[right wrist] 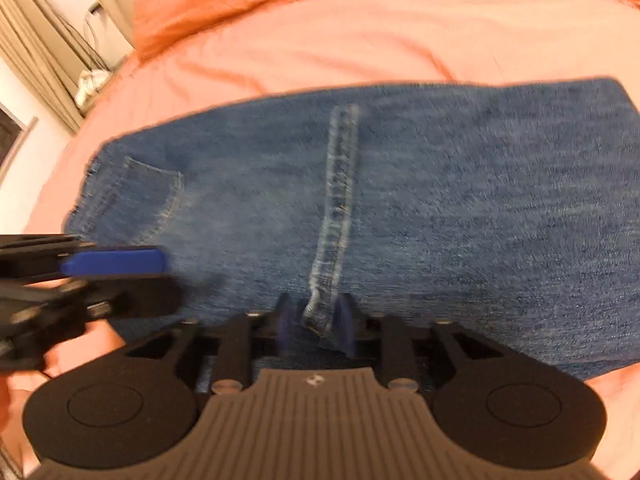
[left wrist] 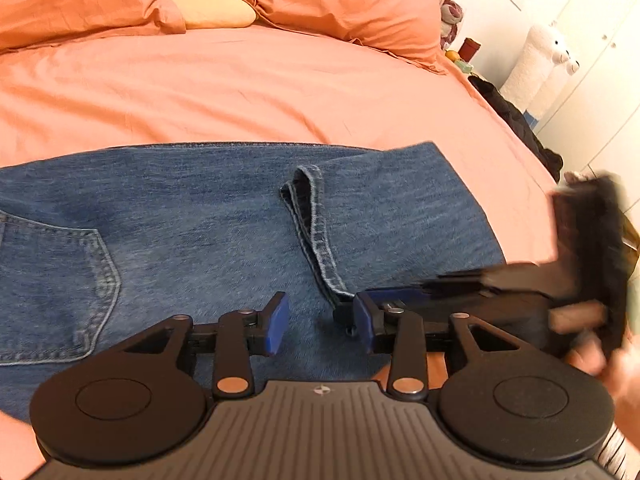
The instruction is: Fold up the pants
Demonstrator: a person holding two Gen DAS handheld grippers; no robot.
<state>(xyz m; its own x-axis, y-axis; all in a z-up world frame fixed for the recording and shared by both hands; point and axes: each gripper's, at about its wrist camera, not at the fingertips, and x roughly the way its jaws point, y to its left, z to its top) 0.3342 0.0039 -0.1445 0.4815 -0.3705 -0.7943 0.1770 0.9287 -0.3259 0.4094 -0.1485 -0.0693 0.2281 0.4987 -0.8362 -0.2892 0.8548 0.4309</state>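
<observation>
A bed with a salmon-pink sheet (left wrist: pixel 248 92) fills most of both views. Two orange pillows (left wrist: pixel 344 4) lie along the top of the left wrist frame, with a pale cushion (left wrist: pixel 212 4) between them. At the upper right of that frame a white plush llama (left wrist: pixel 540 60) stands by white cupboards, and a dark garment (left wrist: pixel 516 120) hangs off the edge of the bed.

The blue jeans (left wrist: pixel 192 216) lie folded flat across the middle of the sheet. A back pocket (left wrist: pixel 60 280) shows at the left of the left wrist frame. A hemmed edge (left wrist: pixel 312 228) runs from the middle of the denim down toward the lower centre.

The left gripper (left wrist: pixel 322 326) sits at the lower centre of its own frame, its blue pads standing partly apart above bare denim, with nothing between them.

The right gripper (right wrist: pixel 316 328), blurred, is at the lower centre of its frame. Its pads stand on either side of the near end of the hemmed edge (right wrist: pixel 340 184); the blur hides whether they press on the cloth. In the left wrist frame it enters from the right edge, its tip at that hem end.
</observation>
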